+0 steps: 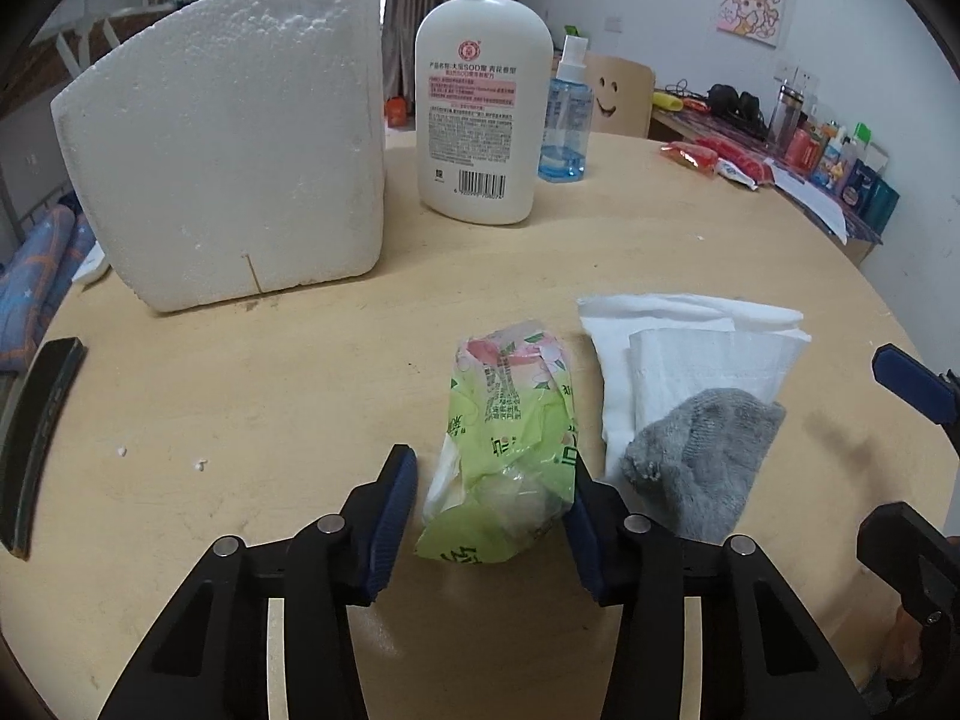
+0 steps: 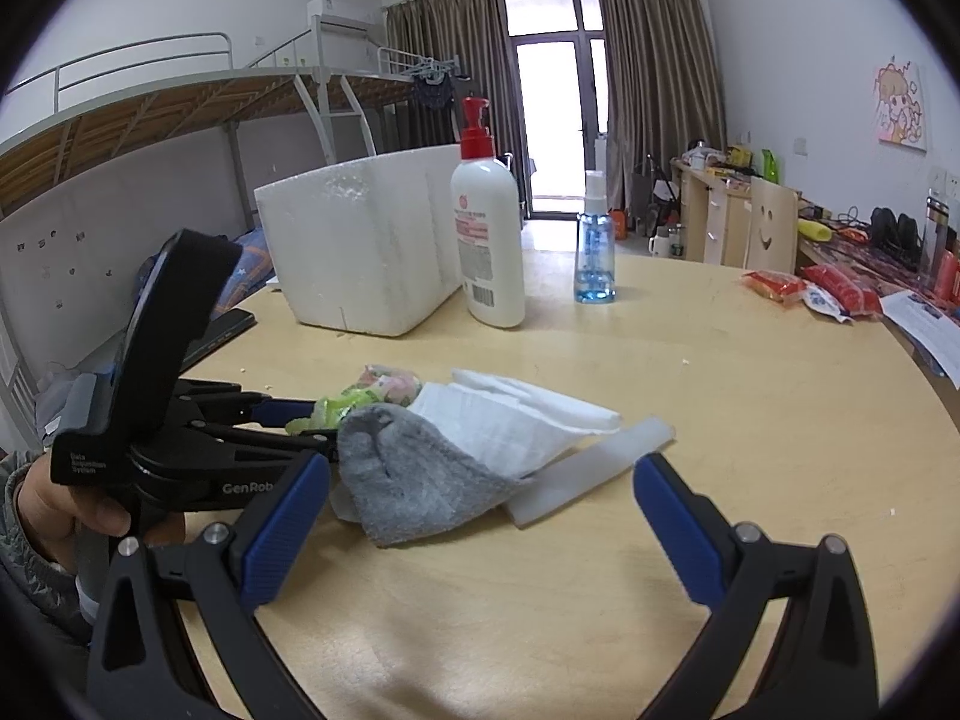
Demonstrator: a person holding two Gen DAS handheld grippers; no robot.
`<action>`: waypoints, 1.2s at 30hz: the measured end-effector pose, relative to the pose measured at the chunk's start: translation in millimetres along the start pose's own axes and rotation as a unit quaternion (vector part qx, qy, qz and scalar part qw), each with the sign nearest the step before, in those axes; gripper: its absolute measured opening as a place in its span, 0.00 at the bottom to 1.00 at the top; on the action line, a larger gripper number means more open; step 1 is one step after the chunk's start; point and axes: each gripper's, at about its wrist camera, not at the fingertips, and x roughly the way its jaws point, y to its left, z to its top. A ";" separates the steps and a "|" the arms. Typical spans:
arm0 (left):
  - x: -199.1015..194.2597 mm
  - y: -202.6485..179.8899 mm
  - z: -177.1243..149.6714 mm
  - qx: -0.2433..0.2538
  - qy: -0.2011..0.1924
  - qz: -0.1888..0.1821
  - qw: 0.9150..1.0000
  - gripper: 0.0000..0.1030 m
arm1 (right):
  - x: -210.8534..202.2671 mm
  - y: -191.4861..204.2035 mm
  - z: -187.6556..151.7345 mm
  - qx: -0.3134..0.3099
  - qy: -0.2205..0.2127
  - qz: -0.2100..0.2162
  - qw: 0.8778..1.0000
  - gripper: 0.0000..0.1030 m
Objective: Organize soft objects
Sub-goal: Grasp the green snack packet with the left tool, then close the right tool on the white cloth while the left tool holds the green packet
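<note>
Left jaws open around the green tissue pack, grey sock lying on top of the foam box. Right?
Not quite. The left gripper is open around the green tissue pack, but the grey sock lies on the white folded tissues on the table, apart from the foam box; right wrist view.

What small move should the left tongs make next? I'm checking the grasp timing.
Probably close: the left tongs are open astride the green tissue pack, one pad at each side, and nothing is gripped yet. The grey sock lies just outside.
</note>
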 end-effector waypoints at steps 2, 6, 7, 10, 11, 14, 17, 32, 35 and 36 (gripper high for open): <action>0.1 1.0 0.4 -0.001 -0.002 0.003 1.000 0.38 | 2.4 -0.2 -0.1 0.001 0.004 0.001 1.000 0.99; -0.9 5.0 1.1 -0.005 -0.007 -0.006 1.000 0.28 | 7.7 1.9 -0.5 -0.002 0.013 0.005 1.000 0.99; -2.0 5.6 0.9 -0.004 -0.010 -0.008 1.000 0.26 | 8.3 2.7 -0.3 -0.002 0.015 0.008 1.000 0.99; -6.4 6.4 1.3 -0.001 -0.020 -0.006 1.000 0.25 | 9.9 5.8 -0.2 -0.006 0.020 0.014 1.000 0.99; -7.9 7.3 1.2 -0.002 -0.023 -0.007 1.000 0.25 | 10.5 7.1 -0.2 -0.009 0.021 0.014 1.000 0.99; -11.2 11.1 0.2 -0.007 -0.027 -0.010 1.000 0.25 | 12.2 12.8 0.1 -0.019 0.025 0.017 0.999 0.99; -14.0 15.9 -0.9 -0.011 -0.029 -0.015 0.999 0.25 | 15.1 20.4 1.1 -0.029 0.031 0.021 0.999 0.99; -35.1 31.4 -7.9 -0.018 -0.059 -0.035 0.998 0.25 | 48.1 30.7 3.8 -0.032 0.107 0.019 0.994 0.69; -36.9 33.0 -8.8 -0.018 -0.063 -0.036 0.997 0.25 | 51.3 32.9 2.4 -0.029 0.121 0.024 0.992 0.47; -37.2 33.0 -9.1 -0.019 -0.063 -0.036 0.997 0.25 | 52.0 33.2 2.1 -0.027 0.125 0.023 0.992 0.45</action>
